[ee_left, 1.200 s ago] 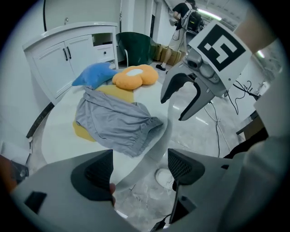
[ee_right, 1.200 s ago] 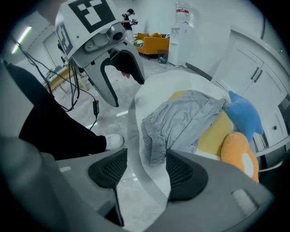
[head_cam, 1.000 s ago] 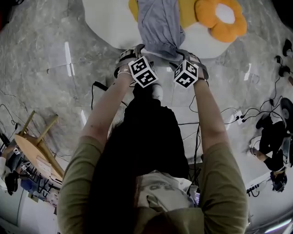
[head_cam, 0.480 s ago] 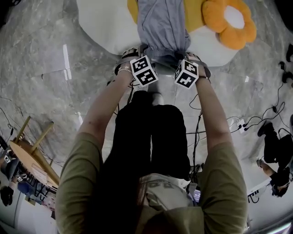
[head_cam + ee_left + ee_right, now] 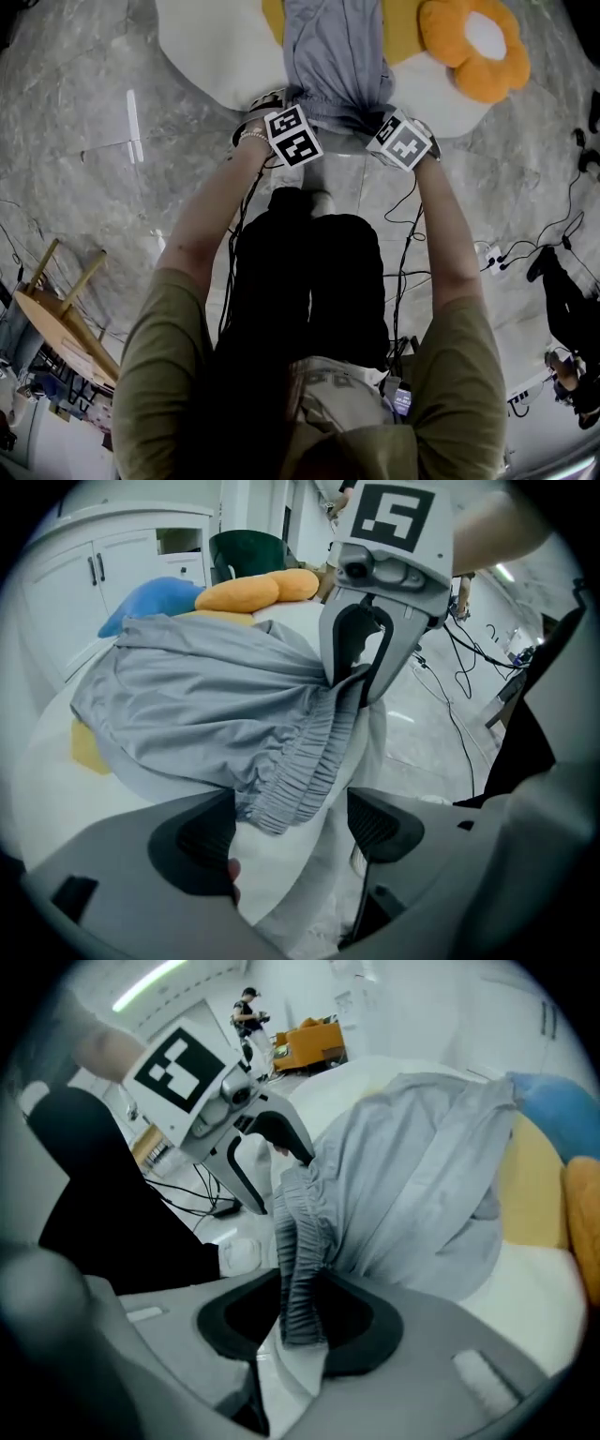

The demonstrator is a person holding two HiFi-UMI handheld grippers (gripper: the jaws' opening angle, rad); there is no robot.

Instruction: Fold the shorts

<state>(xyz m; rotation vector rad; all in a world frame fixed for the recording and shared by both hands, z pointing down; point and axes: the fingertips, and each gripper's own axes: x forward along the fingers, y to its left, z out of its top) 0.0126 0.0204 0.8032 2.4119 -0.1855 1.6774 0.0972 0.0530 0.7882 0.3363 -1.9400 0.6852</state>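
Grab step. Right tool (image 5: 300,1321) has just been closing, now pinching the waistband (image 5: 300,1241) of the shorts (image 5: 422,1166). Left tool (image 5: 291,822) is open around the waistband. Next: close left, lift evenly.

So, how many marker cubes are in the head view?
2. The left gripper's cube is at the shorts' near left corner, the right gripper's cube at the near right corner. None seems hidden.

Grey shorts (image 5: 333,56), rumpled, gathered waistband at white cushion (image 5: 206,47) edge
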